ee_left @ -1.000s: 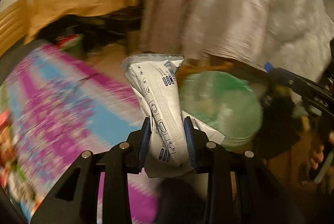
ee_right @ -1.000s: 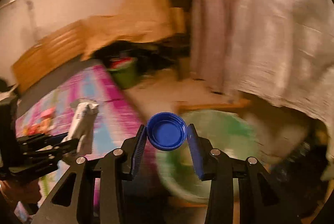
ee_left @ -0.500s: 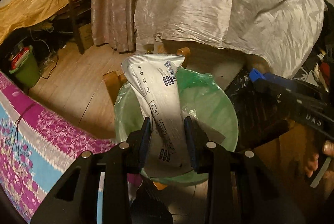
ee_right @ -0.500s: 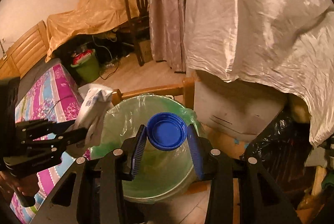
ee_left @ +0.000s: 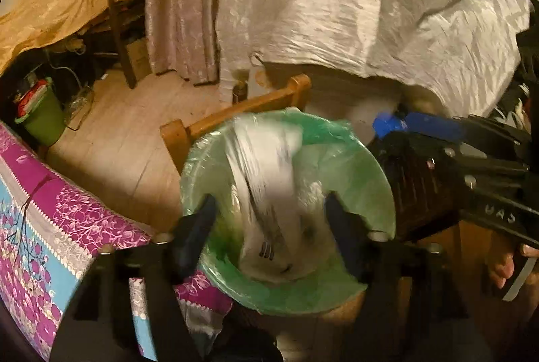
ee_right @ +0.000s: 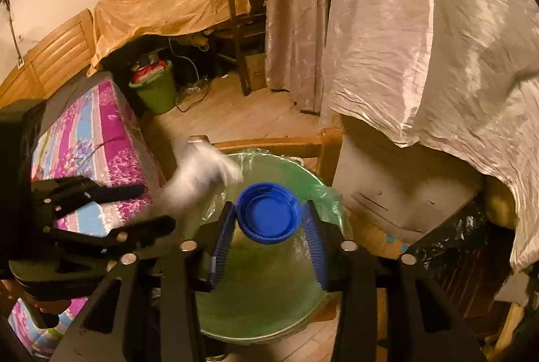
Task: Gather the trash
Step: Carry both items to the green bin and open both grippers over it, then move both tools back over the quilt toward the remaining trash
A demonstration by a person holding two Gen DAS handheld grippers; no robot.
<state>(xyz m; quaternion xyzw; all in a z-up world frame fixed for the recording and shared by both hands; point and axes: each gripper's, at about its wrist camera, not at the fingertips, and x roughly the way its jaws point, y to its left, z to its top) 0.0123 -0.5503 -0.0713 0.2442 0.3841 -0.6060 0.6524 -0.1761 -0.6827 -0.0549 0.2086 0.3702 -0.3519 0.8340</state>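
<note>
Above the green-lined trash bin [ee_left: 337, 294], a blurred white wrapper [ee_left: 266, 180] hangs between the spread-apart fingers of the left gripper [ee_left: 269, 220], touching neither. Just right, the right gripper [ee_right: 268, 220] clamps a blue bottle cap [ee_right: 268, 212] over the bin's mouth.

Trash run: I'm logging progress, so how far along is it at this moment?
Done: the left tongs stand open, and the blurred white wrapper is loose between them, over the green-lined bin. In hand: the right tongs hold the blue cap above the bin. Left: drop the cap in. Whether the wrapper has landed is too blurred to tell.
</note>
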